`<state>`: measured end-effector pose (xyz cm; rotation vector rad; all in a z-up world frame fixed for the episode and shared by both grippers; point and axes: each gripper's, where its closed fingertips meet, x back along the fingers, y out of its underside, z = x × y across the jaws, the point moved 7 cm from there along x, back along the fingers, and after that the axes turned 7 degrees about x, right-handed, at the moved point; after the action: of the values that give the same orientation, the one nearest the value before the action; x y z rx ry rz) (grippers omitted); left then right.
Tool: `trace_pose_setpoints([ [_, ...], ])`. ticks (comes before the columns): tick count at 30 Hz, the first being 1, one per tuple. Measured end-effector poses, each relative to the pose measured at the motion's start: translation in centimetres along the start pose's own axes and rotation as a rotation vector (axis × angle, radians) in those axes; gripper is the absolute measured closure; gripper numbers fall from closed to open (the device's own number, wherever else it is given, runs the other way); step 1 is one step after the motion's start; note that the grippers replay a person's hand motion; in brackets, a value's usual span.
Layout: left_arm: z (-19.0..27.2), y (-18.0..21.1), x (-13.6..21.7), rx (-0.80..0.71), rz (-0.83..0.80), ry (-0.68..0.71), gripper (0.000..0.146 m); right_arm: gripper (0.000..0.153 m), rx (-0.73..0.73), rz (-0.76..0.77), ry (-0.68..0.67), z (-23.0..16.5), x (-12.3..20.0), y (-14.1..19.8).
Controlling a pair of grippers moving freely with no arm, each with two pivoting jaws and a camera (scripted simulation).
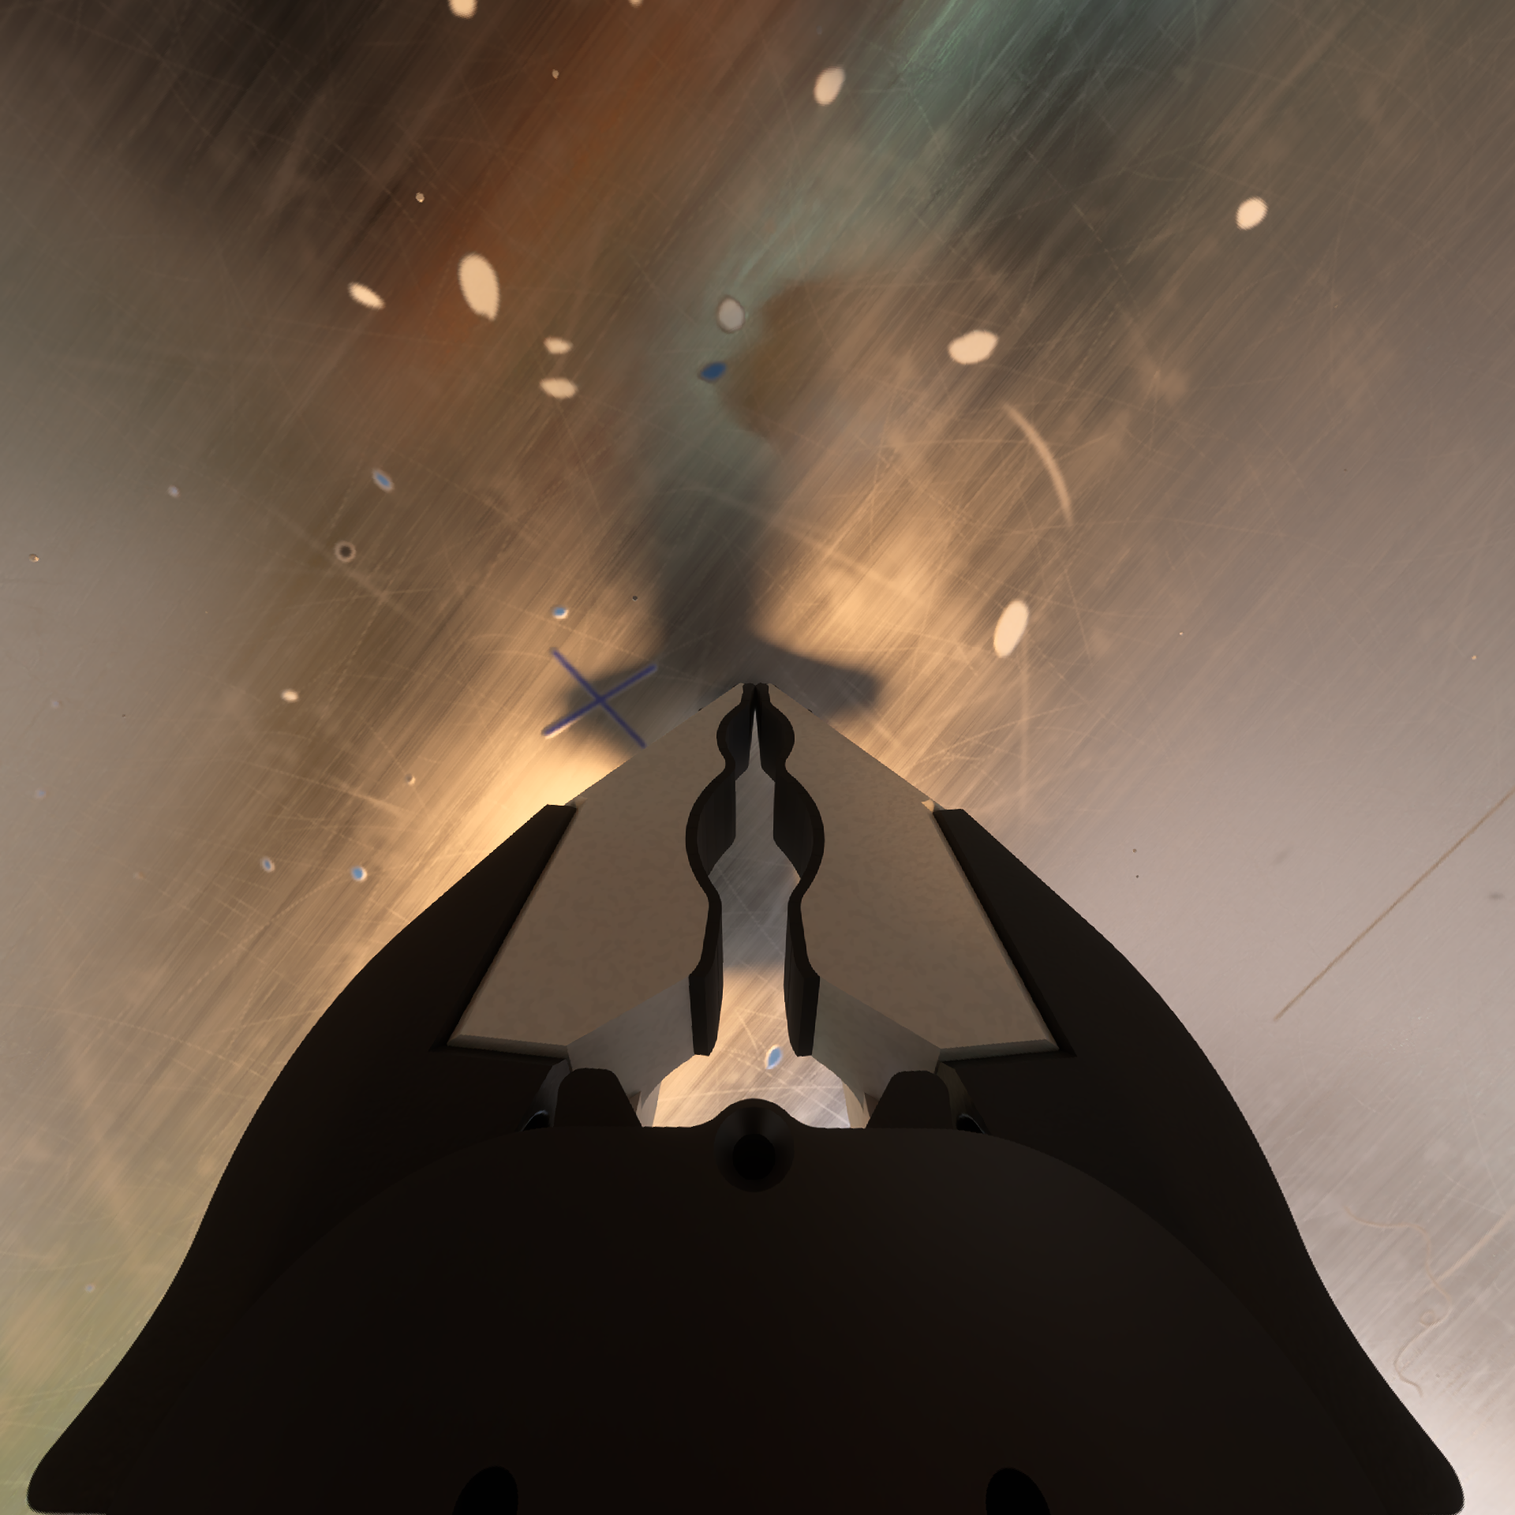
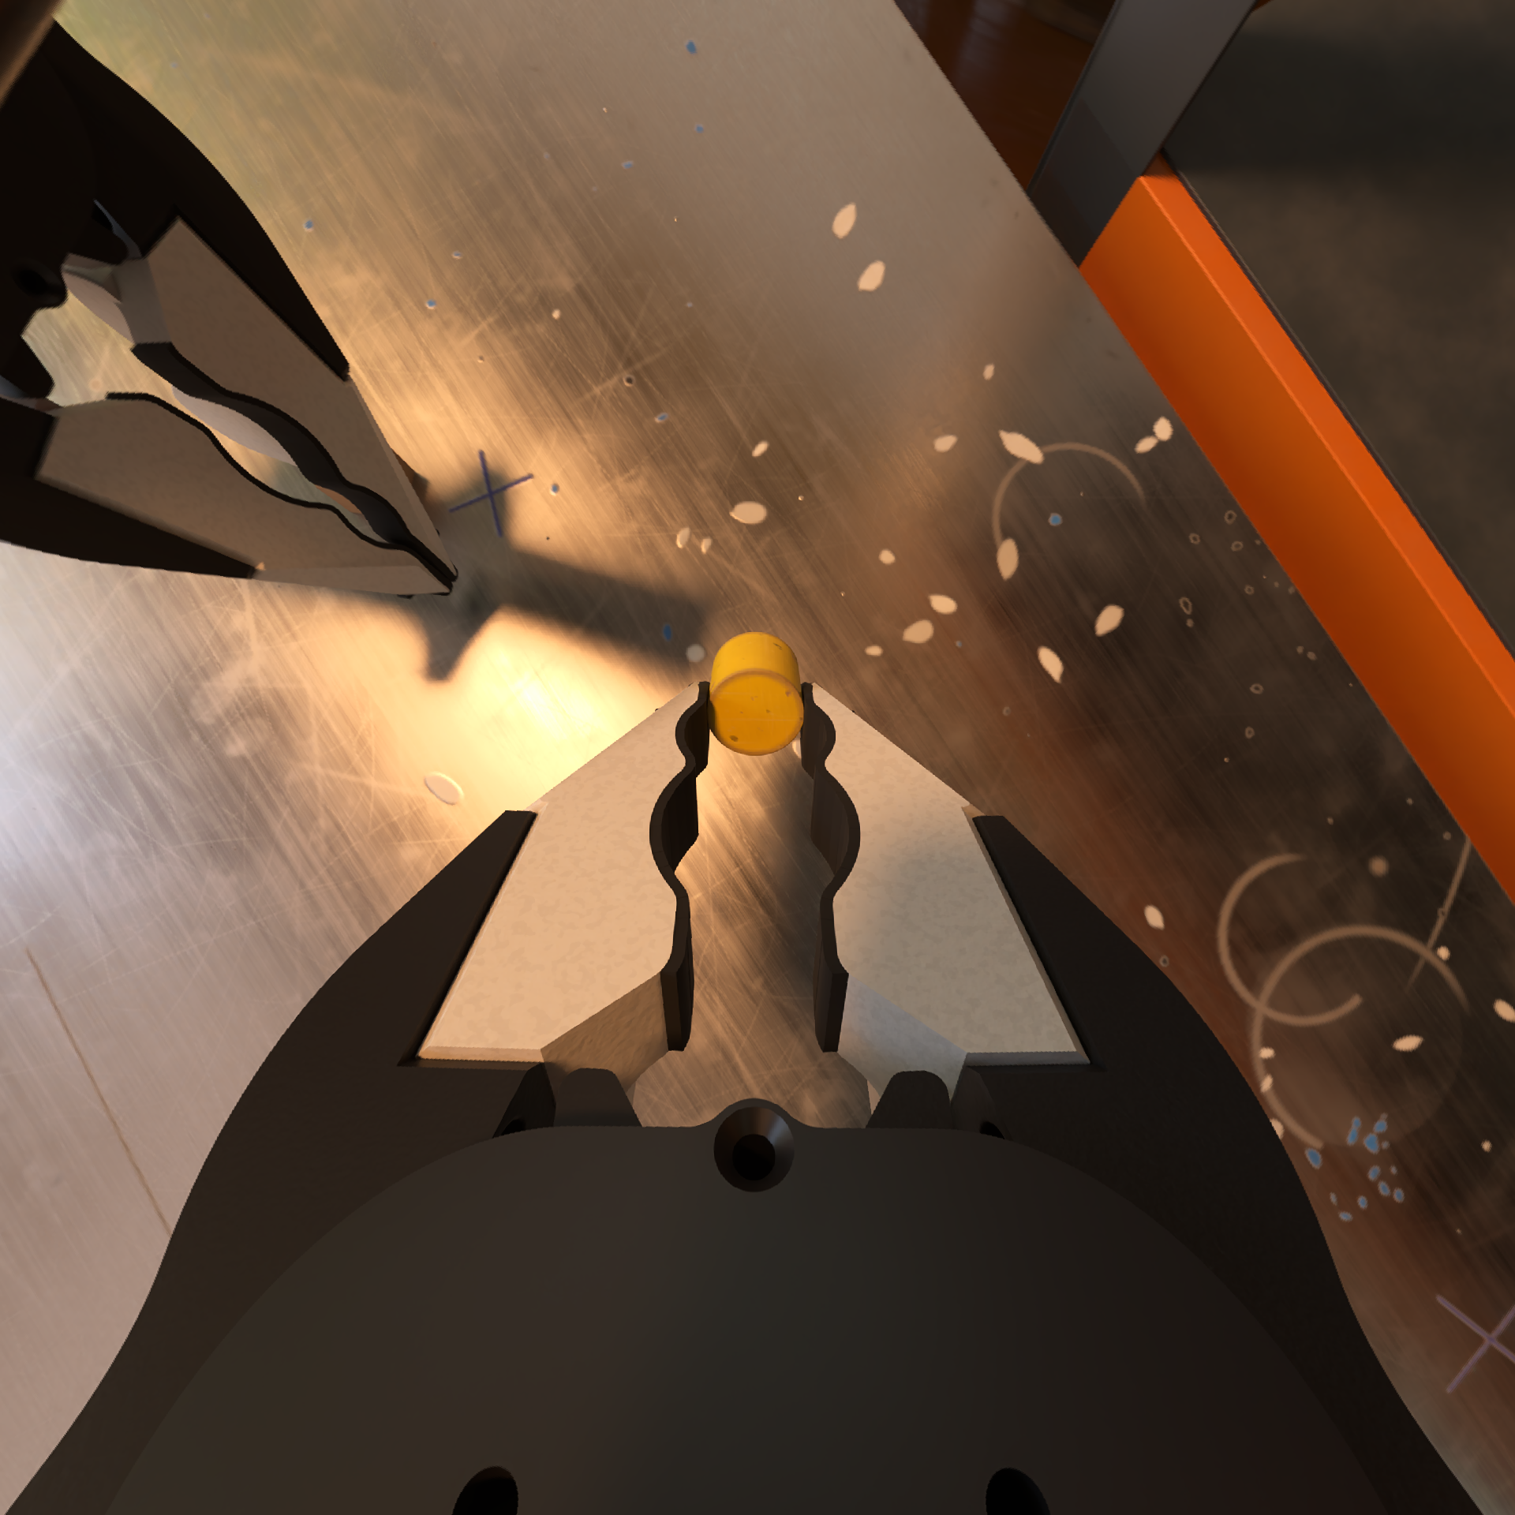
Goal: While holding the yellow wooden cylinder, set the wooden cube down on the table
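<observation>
My right gripper is shut on the yellow wooden cylinder, which it holds at its fingertips above the scratched metal table. My left gripper is shut with its fingertips touching and nothing between them; it also shows in the right wrist view at the left, low over the table. No wooden cube shows in either view.
A blue cross mark is drawn on the table just left of my left fingertips; it also shows in the right wrist view. Pale paint flecks dot the table. An orange beam runs along the table's right edge.
</observation>
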<state>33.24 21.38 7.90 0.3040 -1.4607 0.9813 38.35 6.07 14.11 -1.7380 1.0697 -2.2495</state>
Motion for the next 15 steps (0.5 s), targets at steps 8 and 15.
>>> trace_pose_setpoints([
  [8,0.0,0.0,0.0,0.002,0.002,0.007,0.146,0.131,0.010,0.018,0.007,-0.2,0.1,-0.9],
  [15,-0.1,0.0,0.0,0.002,0.002,0.009,0.146,0.131,-0.052,0.074,0.088,2.4,4.6,0.2],
])
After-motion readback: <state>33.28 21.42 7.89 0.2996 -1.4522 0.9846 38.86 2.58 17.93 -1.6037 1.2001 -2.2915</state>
